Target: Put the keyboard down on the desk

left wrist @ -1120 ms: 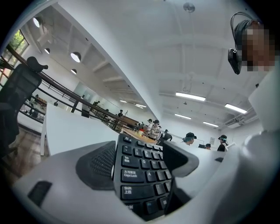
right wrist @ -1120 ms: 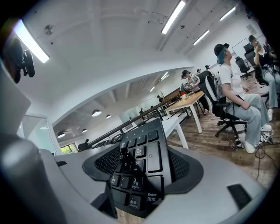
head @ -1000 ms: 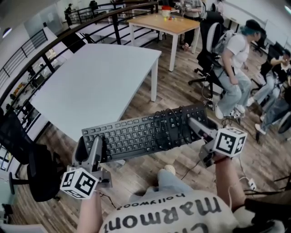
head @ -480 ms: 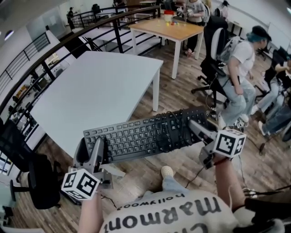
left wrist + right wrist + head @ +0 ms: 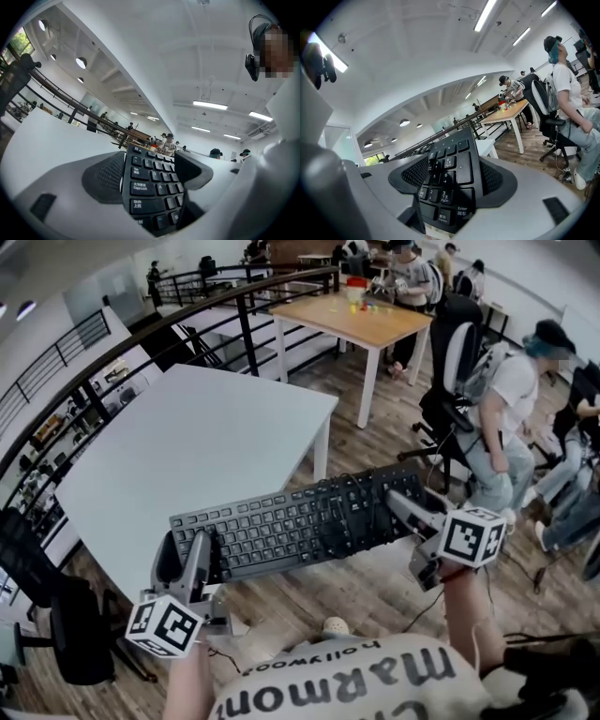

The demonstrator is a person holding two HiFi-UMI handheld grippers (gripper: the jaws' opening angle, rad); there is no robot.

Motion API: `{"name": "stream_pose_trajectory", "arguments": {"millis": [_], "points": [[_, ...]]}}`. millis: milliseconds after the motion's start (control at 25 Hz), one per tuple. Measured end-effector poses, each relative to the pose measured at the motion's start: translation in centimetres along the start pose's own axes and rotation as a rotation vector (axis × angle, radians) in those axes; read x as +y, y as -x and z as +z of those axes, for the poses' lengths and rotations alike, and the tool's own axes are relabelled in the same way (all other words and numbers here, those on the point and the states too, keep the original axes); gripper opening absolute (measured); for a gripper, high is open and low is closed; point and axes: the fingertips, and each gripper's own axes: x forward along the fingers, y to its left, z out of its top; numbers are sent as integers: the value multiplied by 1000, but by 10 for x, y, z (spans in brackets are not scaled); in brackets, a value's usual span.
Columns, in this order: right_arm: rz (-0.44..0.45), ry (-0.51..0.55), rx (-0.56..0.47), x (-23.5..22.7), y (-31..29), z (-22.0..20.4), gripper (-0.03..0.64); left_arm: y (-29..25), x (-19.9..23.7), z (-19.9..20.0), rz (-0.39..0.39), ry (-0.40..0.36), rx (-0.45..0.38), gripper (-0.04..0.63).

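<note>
Black plastic keyboard, clamped at its ends by left gripper and right gripper, hangs near the white rectangular desk at eleven o'clock, not yet set down.

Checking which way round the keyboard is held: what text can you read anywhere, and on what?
"Tab", "Caps Lock", "Shift", "A": keyboard keys, left gripper view.
"9", "5", "6", "3 PgDn", "Enter", "Delete": keyboard keys, right gripper view.
"hollywood", "marmont": person's shirt, upside down in head view.
Other key legends in head view: too small to read.
</note>
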Motion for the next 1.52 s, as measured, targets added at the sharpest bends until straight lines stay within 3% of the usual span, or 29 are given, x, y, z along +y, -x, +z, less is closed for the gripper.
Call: {"name": "stream_pose_trajectory", "arguments": {"millis": [240, 520, 720, 1160, 1520], "points": [[-21, 7, 4, -2, -2, 3, 318, -8, 5, -4, -13, 19, 7, 333], [-71, -27, 104, -6, -5, -3, 318, -11, 13, -22, 32, 100, 102, 333], [-38, -53, 76, -9, -10, -7, 318, -15, 10, -11, 34, 49, 100, 333], [-38, -82, 127, -10, -13, -7, 318, -9, 6, -9, 76, 54, 135, 333], [-21, -84, 155, -30, -28, -20, 318, -15, 14, -30, 100, 63, 132, 333]]}}
